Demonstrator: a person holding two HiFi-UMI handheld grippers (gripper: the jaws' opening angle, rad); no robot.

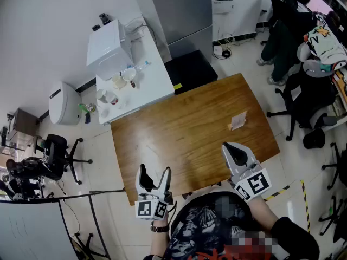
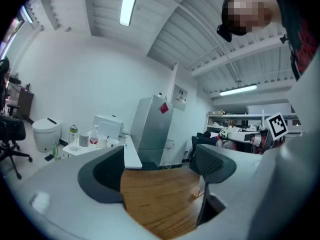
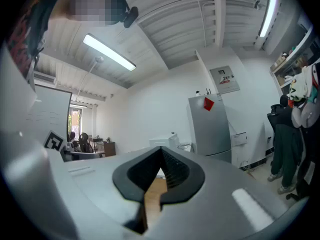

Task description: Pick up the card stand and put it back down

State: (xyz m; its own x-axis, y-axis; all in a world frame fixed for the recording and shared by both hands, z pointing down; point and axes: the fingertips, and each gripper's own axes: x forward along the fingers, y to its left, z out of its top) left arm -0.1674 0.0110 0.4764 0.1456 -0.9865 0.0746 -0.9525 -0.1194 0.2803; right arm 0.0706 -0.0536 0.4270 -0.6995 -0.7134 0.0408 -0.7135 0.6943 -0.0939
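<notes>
The card stand [image 1: 237, 121], a small pale folded card, stands on the wooden table [image 1: 184, 129] toward its right side. In the left gripper view the card stand [image 2: 201, 188] shows just left of the right jaw. My left gripper [image 1: 155, 176] hovers over the table's near edge with its jaws apart and nothing between them. My right gripper [image 1: 232, 150] hangs over the near right part of the table, a short way in front of the stand, its jaws closed together and empty. In the right gripper view the gripper [image 3: 161, 171] points up and level across the room.
A white side table [image 1: 135, 91] with cups, bottles and a white appliance [image 1: 108, 47] stands beyond the wooden table's far left corner. Office chairs [image 1: 306, 99] draped with clothes crowd the right. A grey refrigerator [image 1: 181, 12] stands at the back. A black chair [image 1: 54, 150] is left.
</notes>
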